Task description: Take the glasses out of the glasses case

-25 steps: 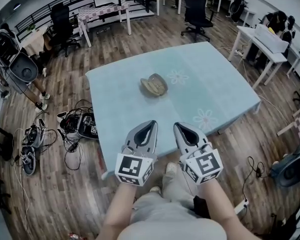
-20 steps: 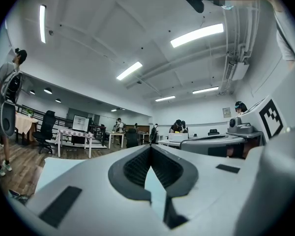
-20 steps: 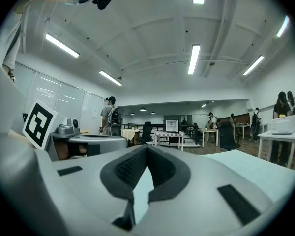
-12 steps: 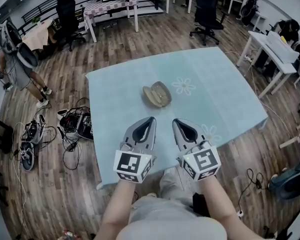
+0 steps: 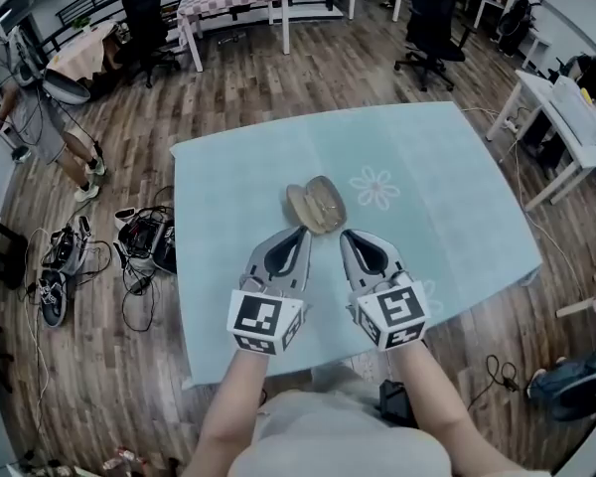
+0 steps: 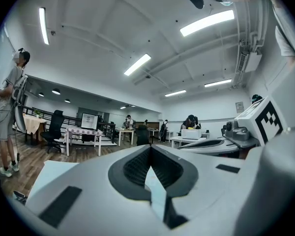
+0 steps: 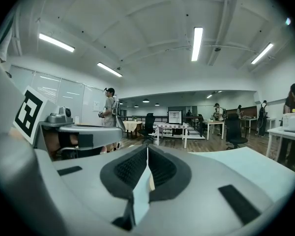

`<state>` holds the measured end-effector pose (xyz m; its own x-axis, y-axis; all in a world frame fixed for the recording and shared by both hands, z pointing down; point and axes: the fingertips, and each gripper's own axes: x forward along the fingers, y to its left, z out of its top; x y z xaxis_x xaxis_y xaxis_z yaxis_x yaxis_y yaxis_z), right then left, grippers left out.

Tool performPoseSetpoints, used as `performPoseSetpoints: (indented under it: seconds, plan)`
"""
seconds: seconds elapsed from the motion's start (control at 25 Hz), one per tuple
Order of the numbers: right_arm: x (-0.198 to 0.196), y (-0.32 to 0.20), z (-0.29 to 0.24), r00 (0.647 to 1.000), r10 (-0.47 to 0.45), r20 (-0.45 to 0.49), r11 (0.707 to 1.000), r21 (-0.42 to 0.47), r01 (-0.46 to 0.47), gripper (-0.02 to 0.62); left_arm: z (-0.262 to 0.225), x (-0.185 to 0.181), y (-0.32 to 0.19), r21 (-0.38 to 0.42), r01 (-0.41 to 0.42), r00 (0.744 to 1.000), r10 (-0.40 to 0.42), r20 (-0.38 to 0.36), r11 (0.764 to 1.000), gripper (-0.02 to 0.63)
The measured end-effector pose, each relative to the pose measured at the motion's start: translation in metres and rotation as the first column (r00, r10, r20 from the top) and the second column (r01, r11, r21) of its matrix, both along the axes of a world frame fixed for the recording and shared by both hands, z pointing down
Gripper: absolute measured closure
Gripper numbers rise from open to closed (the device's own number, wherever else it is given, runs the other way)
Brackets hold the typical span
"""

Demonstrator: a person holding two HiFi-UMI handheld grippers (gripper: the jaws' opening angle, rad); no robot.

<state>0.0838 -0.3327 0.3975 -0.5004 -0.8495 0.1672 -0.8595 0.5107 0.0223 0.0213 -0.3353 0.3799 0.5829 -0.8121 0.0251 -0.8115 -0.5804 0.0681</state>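
Head view: the open glasses case (image 5: 316,205) lies on the counter (image 5: 228,187), just beyond our left hand-held gripper (image 5: 301,233) and right hand-held gripper (image 5: 345,236). Left gripper view: jaws pressed together, empty. Right gripper view: the same. We judge the glasses light and fragile; better to pinch the frame than the lenses.

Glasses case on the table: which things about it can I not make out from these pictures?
- Head view: the glasses case looks open, but it is too small to tell whether glasses lie inside.
- Left gripper view: the left gripper blocks the case completely with its own body.
- Right gripper view: the right gripper hides nearly all of it; only a tan sliver, perhaps the case, shows between its jaws.
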Motion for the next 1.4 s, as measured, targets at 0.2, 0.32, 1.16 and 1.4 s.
performPoseSetpoints:
  seconds: [0.2, 0.32, 1.16, 1.4]
  plan:
    - [0.005, -0.038, 0.015, 1.0, -0.016, -0.003, 0.999, -0.038, 0.016, 0.588, 0.011, 0.007, -0.036, -0.028, 0.032, 0.999, -0.032, 0.012, 0.999, 0.598]
    - [0.004, -0.058, 0.023, 0.999, -0.037, -0.01, 0.997, -0.062, 0.036, 0.567, 0.014, 0.008, -0.06, -0.041, 0.064, 0.998, -0.064, 0.004, 0.997, 0.598]
    - [-0.02, -0.129, 0.095, 0.99, 0.0, -0.14, 0.989, -0.144, -0.02, 0.519, 0.07, -0.015, -0.12, -0.167, 0.063, 0.997, -0.068, -0.023, 0.984, 0.598]
    - [-0.022, -0.15, 0.142, 0.979, -0.017, -0.205, 0.972, -0.233, -0.032, 0.52, 0.091, -0.012, -0.133, -0.206, 0.04, 0.999, -0.044, -0.018, 0.978, 0.598]
